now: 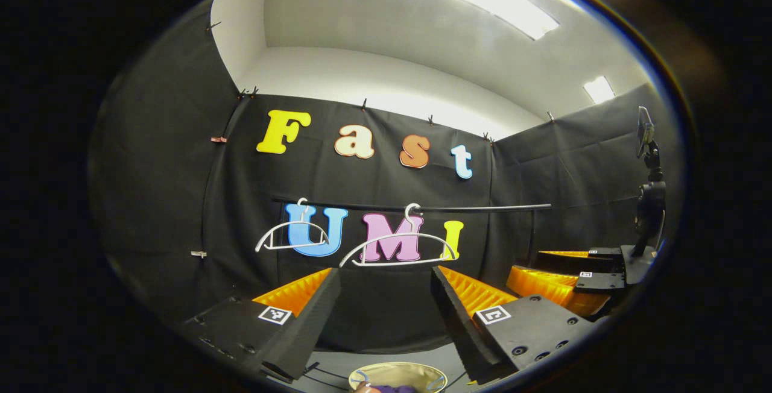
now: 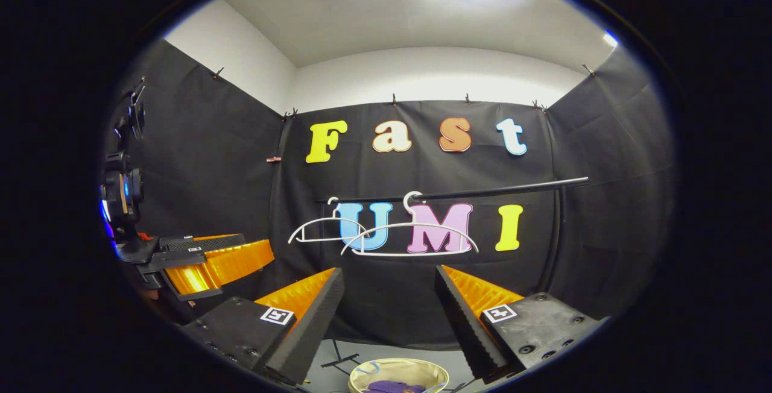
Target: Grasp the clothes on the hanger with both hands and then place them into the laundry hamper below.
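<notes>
Both fingers of the left gripper (image 1: 386, 314) rise from the bottom of the left gripper view, spread wide apart with nothing between them and pointing level toward the back wall of the booth. Below the gap, at the lower edge, lies the laundry hamper (image 1: 398, 376), a round pale-rimmed basket with a purple garment (image 1: 392, 389) inside it. Farther off, a black rail (image 1: 416, 207) crosses the wall; two white hangers (image 1: 398, 242) hang from it side by side, both bare. At the right of this view the right gripper (image 1: 561, 281) sits at about the same height, near the left one; whether its fingers are apart cannot be told from here.

Seen in the right gripper view, the right gripper (image 2: 389, 314) likewise holds its two fingers well apart and empty, aimed level at the same wall. Between and below them the laundry hamper (image 2: 399, 375) stands on the floor with the purple garment (image 2: 392, 386) lying in it. Beyond, the rail (image 2: 470, 191) carries the two bare hangers (image 2: 410, 236). At the left of this view the left gripper (image 2: 211, 263) is held alongside, with a camera mount (image 2: 123, 191) standing above it.
</notes>
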Tool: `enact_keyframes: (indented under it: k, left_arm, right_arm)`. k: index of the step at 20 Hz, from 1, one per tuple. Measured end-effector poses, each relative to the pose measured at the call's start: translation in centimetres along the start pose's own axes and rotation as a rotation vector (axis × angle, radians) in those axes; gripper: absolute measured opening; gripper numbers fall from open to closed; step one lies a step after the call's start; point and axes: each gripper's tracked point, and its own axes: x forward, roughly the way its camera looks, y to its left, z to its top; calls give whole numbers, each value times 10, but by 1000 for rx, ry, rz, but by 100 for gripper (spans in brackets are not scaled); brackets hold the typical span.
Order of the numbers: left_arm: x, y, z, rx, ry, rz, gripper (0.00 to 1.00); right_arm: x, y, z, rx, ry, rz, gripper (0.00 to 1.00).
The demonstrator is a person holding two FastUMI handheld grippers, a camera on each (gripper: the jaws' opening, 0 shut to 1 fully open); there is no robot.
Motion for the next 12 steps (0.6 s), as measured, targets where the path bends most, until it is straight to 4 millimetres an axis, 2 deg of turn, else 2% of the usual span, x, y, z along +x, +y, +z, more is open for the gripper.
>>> enact_keyframes:
  k: [4,11,12]
  left_arm:
    - [-1,-8,-3,-1,9,8,95]
    - [-2,-11,-2,-2,24,4,95]
    - [-2,-13,-2,-3,26,1,95]
  right_arm:
    - [-1,0,0,3,3,25,98]
    - [-3,-4,-3,19,18,22,98]
    - [-4,-5,-3,22,21,21,95]
